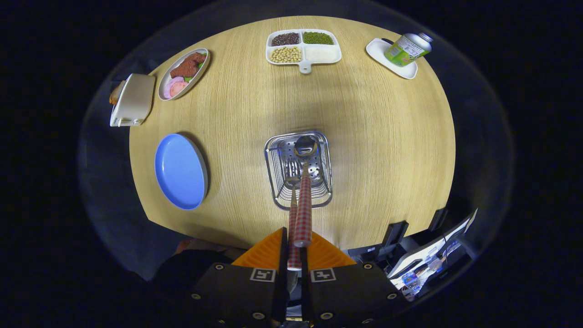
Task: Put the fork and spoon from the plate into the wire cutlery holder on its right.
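Note:
My gripper hangs straight above the wire cutlery holder on the wooden table. Its fingers are closed on the red-checked handle of the fork, whose tines reach down inside the holder. The spoon, with a matching checked handle, stands in the holder right beside the fork. Its bowl lies near the holder's far rim and its handle end rises up to just by my right finger. The blue plate lies bare to the left of the holder.
At the table's far side are a divided white tray of beans, an oval dish of food, a white toaster and a green can lying on a small white tray. A sleeve shows beside the gripper.

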